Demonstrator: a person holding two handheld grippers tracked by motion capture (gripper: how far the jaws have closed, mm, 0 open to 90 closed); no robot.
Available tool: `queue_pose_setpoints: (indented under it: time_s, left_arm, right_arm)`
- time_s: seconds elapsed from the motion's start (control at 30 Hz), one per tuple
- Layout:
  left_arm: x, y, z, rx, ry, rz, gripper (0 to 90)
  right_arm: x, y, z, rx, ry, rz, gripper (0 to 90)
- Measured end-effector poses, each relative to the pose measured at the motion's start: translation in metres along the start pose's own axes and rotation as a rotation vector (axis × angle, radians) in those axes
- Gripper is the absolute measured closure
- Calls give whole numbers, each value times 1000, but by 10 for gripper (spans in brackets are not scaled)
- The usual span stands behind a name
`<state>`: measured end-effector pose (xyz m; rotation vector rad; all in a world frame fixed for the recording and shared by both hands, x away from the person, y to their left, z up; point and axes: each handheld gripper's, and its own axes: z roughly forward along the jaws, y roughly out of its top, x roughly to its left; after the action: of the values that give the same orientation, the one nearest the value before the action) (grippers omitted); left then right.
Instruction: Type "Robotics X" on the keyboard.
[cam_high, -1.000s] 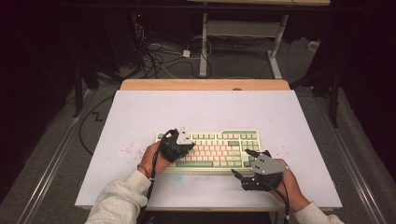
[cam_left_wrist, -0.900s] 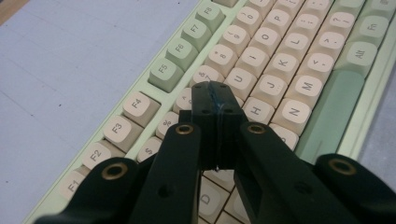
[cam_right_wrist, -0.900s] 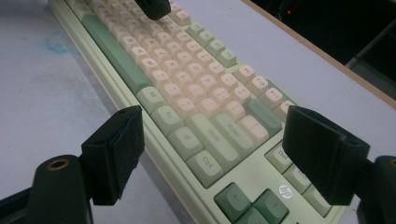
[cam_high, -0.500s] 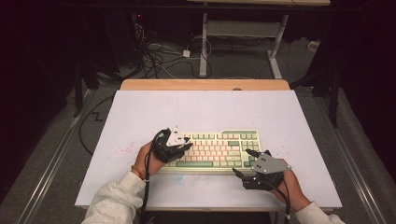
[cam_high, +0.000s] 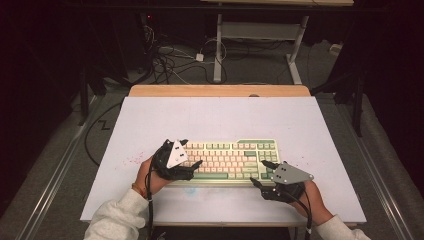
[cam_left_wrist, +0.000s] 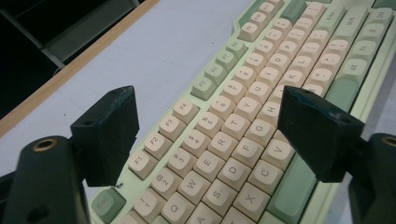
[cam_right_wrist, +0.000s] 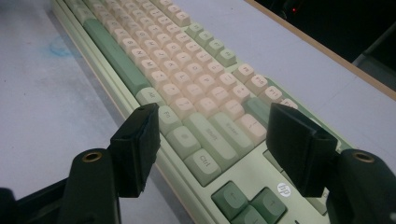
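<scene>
A pale green keyboard (cam_high: 230, 159) with cream keys lies on the white tabletop (cam_high: 220, 115), near its front edge. My left gripper (cam_high: 191, 153) hovers over the keyboard's left end. Its jaws have just been opening and now stand wide apart above the letter keys (cam_left_wrist: 219, 140), pressing on nothing. My right gripper (cam_high: 259, 173) is at the keyboard's front right corner. Its jaws have just been closing a little but remain open, with the Ctrl and Shift keys (cam_right_wrist: 205, 140) seen between them and untouched.
A wooden strip (cam_high: 220, 90) runs along the table's far edge. Beyond it, cables (cam_high: 170, 60) lie on the floor beside a metal desk frame (cam_high: 260, 35). A faint blue smudge (cam_right_wrist: 60, 46) marks the tabletop in front of the keyboard.
My left gripper has opened its jaws and drifted slightly left along the keyboard. The right gripper has stayed where it was.
</scene>
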<state>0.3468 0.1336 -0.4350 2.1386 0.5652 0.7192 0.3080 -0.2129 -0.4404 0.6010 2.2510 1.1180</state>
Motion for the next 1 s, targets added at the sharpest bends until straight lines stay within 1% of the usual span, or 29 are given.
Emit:
queue_pose_setpoints:
  time_s: [0.1, 0.23, 0.3, 0.37, 0.43, 0.53, 0.67, 0.77, 0.9, 0.93, 1.0]
  left_arm:
    - [-3, -4, -5, -9, 19, 15, 198]
    - [-5, -12, -11, -31, 35, 9, 197]
    - [-5, -15, -15, -24, 38, 6, 162]
    - [-6, -17, -19, -23, 52, 12, 163]
    - [-5, -19, -23, -27, 53, -3, 162]
    - [-5, -24, -29, -25, 61, -13, 162]
    - [-6, -31, -35, -20, 69, -22, 162]
    - [-7, -36, -38, -11, 68, -31, 162]
    - [-8, -43, -42, 6, 65, -36, 162]
    - [-9, -45, -43, 6, 69, -39, 162]
    - [-8, -47, -45, 13, 66, -48, 162]
  right_arm:
    - [-1, 0, 0, 1, 10, 3, 411]
    - [-2, 1, 0, -1, 25, 11, 506]
    - [-3, 1, 0, 5, 31, 6, 556]
    - [-4, 1, 1, 7, 38, 5, 614]
    - [-5, 2, 1, 8, 45, 10, 683]
    - [-6, 4, 2, 4, 54, 5, 773]
    - [-8, 3, 3, 8, 65, 3, 862]
    - [-8, 4, 4, 12, 71, 5, 900]
    - [-8, 8, 9, 23, 79, -7, 900]
    - [-8, 9, 11, 29, 80, -7, 900]
    - [-8, 11, 15, 34, 82, -11, 900]
